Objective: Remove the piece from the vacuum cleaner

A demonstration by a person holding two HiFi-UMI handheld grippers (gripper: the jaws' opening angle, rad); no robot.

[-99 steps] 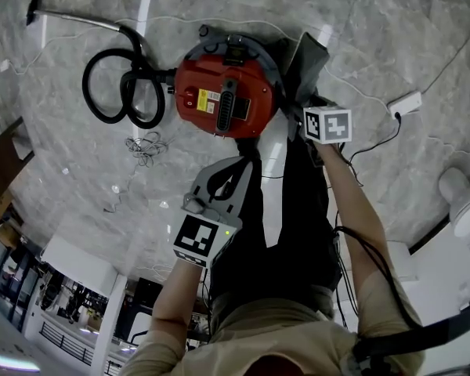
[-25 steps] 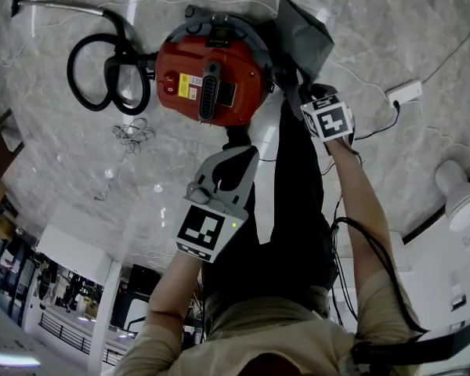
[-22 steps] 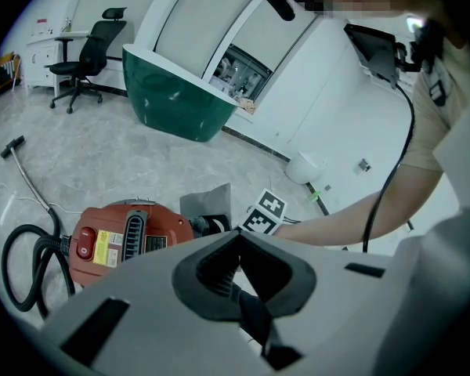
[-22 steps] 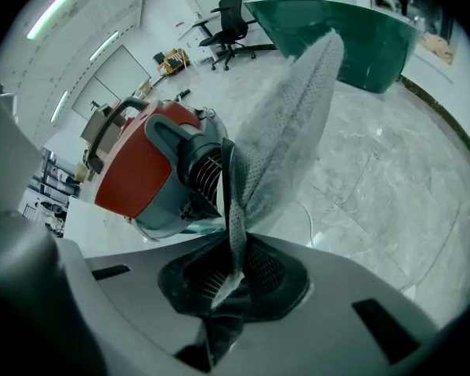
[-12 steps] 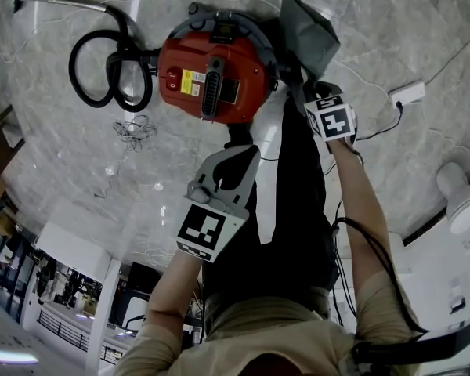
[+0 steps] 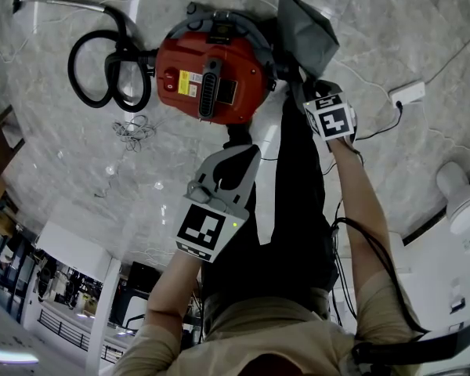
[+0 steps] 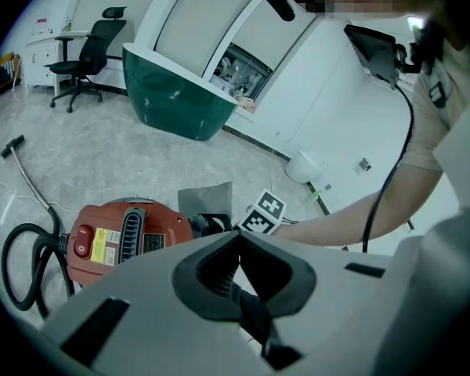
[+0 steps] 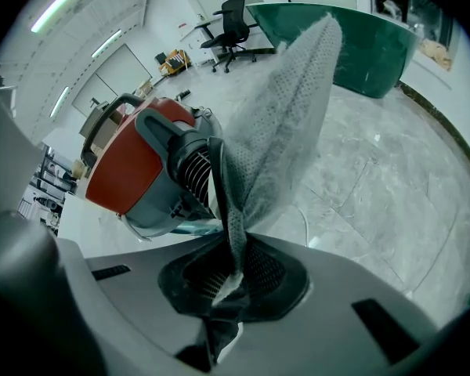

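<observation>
The red canister vacuum cleaner lies on the marble floor, also in the left gripper view as the vacuum and close up as the vacuum. A grey mesh bag rises at its right side. My right gripper is shut on the bag's lower edge; the bag fans upward from the pinching right gripper, next to the vacuum's black ribbed port. I cannot tell whether it is still attached there. My left gripper hovers nearer me, shut and empty, and the left gripper points at the vacuum.
A black hose loops left of the vacuum, with a metal wand beyond it. A tangle of cord lies below the hose. A white power strip and a white bin are at the right. A green counter stands behind.
Since four seconds ago the grey bag has risen higher beside the vacuum, with the right gripper on it. Over the last second almost nothing moved. The left gripper has stayed put.
</observation>
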